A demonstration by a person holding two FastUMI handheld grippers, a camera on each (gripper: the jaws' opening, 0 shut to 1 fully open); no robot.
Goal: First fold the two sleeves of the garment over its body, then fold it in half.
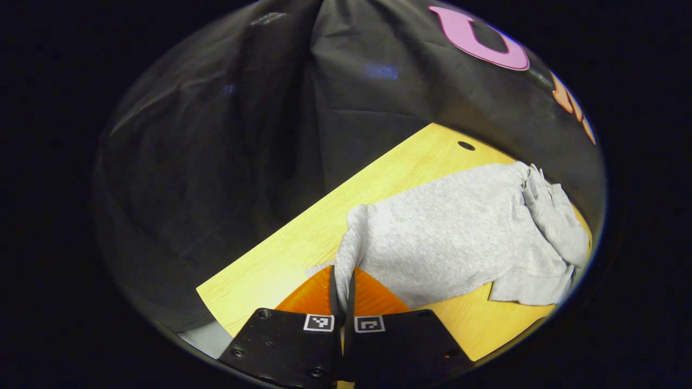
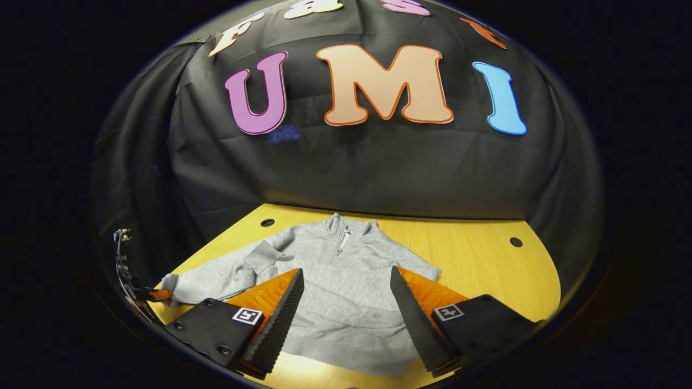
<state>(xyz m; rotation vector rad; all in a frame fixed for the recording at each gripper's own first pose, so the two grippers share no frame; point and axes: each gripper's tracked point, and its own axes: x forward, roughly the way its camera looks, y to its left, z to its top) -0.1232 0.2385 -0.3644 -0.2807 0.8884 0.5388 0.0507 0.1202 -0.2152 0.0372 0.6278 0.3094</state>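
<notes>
Garment (image 2: 346,302) flat on counter (image 2: 486,270), collar at 12 o'clock | left tongs (image 1: 342,292) clamped on sleeve cuff (image 1: 346,259) | right tongs (image 2: 346,308) wide, hovering above body | advice: carry cuff low across chest, release flat, avoid bunching.

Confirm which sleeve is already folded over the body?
The sleeve on the image-left side of the right gripper view, its cuff lying across the chest. The other sleeve isn't visible.

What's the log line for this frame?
left gripper: shut on sleeve cuff | right gripper: open above sweatshirt | sleeves: unfolded
</notes>
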